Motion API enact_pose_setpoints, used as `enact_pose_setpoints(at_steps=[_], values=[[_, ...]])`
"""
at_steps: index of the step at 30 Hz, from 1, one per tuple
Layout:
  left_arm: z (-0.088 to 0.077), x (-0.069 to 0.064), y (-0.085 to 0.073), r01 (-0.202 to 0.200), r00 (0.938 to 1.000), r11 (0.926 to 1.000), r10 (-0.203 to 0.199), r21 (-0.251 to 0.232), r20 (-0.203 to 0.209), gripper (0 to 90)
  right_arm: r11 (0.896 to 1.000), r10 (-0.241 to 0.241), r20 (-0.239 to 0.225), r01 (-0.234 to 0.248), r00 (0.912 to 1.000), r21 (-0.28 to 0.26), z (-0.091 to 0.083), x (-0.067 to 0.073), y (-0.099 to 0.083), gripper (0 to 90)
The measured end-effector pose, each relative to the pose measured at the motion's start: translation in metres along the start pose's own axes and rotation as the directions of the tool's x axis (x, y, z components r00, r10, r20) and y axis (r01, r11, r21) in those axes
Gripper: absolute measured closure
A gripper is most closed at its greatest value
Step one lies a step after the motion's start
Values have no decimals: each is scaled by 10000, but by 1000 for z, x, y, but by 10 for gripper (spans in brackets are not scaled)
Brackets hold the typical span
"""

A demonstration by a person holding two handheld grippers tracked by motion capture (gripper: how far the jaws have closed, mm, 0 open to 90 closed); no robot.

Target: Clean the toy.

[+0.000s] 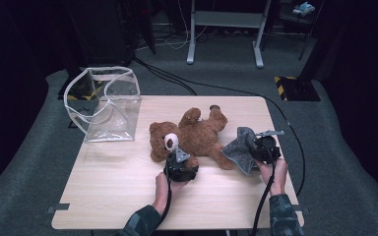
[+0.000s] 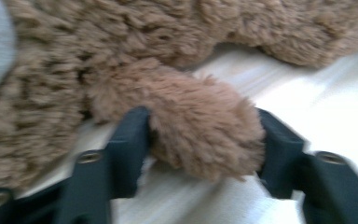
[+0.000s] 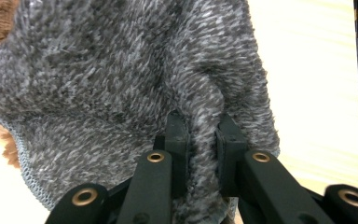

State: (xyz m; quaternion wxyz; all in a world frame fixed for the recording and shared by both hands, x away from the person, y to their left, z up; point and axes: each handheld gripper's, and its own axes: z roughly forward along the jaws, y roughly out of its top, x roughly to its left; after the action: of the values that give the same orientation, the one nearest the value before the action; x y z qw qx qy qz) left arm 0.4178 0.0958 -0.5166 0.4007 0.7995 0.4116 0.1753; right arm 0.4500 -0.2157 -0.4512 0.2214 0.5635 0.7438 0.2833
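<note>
Jaws first: my left gripper [image 2: 200, 140] has its two black jaws set fairly wide around a plush paw of the brown teddy bear [image 1: 192, 135], pressing into the pile on both sides without squeezing it flat, so I judge it a light hold on fur more than on stuffing. My right gripper [image 3: 200, 135] is nearly closed, pinching a raised fold of the grey fleece cloth [image 1: 241, 147], which drapes over the bear's lower leg at the right side of the wooden table [image 1: 128, 196]. From there the risks, as I judge them: the paw is soft and rounded, so a pull from my left could let it slip out between the jaws; and my right grip holds only a ridge of fabric, so a tug could drag the cloth off the leg or pull the bear along with it, since the two touch. The bear lies on its back near the table's middle, its long axis running roughly left to right in the high view, head toward the left and feet toward the right and far edge, one arm raised. A clear plastic bag [image 1: 106, 105] stands open at the far left corner, well apart from both grippers.
</note>
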Motion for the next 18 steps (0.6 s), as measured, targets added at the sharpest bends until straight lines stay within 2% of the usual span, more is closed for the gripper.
enact_pose_setpoints(at_steps=[5, 8, 15, 18], values=[[1, 3, -2, -160, 9999, 9999, 160, -1, -10, 629, 10000, -12, -32, 12, 10000, -27, 0, -1, 0, 790], [-1, 6, -2, -159, 9999, 9996, 161, -223, 57, 701, 9999, 113, 1, -113, 9999, 16, -2, 1, 0, 790], [-12, 16, 5, -599, 9978, 9960, 616, -661, 237, 744, 9997, 15, 11, -14, 10000, -254, -10, 0, 2, 790], [-15, 19, 9, -657, 9973, 9945, 682, -817, 278, 745, 9993, 27, 56, -25, 10000, -365, -11, 0, 2, 791]])
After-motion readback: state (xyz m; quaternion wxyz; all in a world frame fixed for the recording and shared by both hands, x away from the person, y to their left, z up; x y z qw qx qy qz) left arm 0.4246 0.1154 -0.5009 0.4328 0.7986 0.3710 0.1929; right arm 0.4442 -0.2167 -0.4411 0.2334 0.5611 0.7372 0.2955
